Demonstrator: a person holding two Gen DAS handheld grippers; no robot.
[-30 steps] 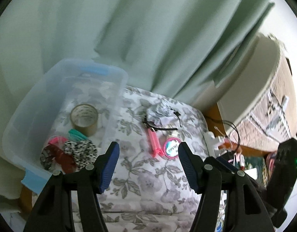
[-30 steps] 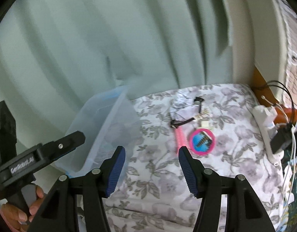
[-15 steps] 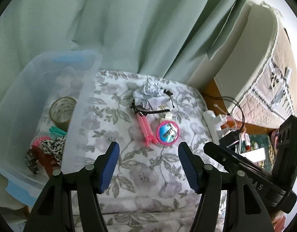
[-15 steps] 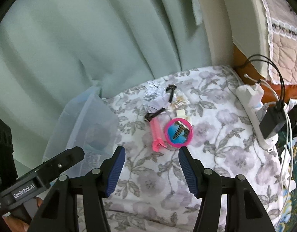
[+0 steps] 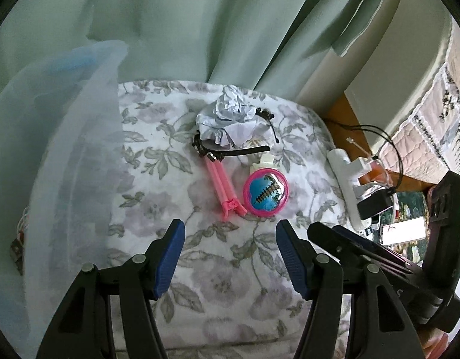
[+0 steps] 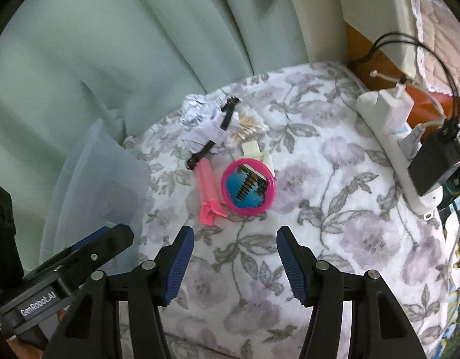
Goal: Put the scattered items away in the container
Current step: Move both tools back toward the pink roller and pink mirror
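On the floral cloth lie a pink hair clip [image 5: 222, 190] [image 6: 208, 190], a round pink box with a blue picture [image 5: 266, 194] [image 6: 248, 190], a black beaded hairband [image 5: 230, 151] [image 6: 201, 153], crumpled white paper [image 5: 230, 119] [image 6: 197, 112] and a small cream piece [image 6: 258, 151]. The clear plastic bin [image 5: 65, 155] [image 6: 101, 176] stands at the left. My left gripper [image 5: 230, 249] and my right gripper [image 6: 234, 251] are both open and empty, hovering just short of the clip and the box. The bin's contents are mostly hidden by its wall.
A white power strip [image 5: 346, 185] [image 6: 391, 131] with a black charger [image 6: 433, 167] and cables lies at the cloth's right edge. A green curtain [image 5: 200, 30] hangs behind. A phone [image 5: 403, 230] lies low at the right. A quilted bed edge [image 5: 433, 113] is far right.
Both grippers have moved right and closer to the scattered items, away from the bin. The bin has slid to the left edge of both views. Both stay open.
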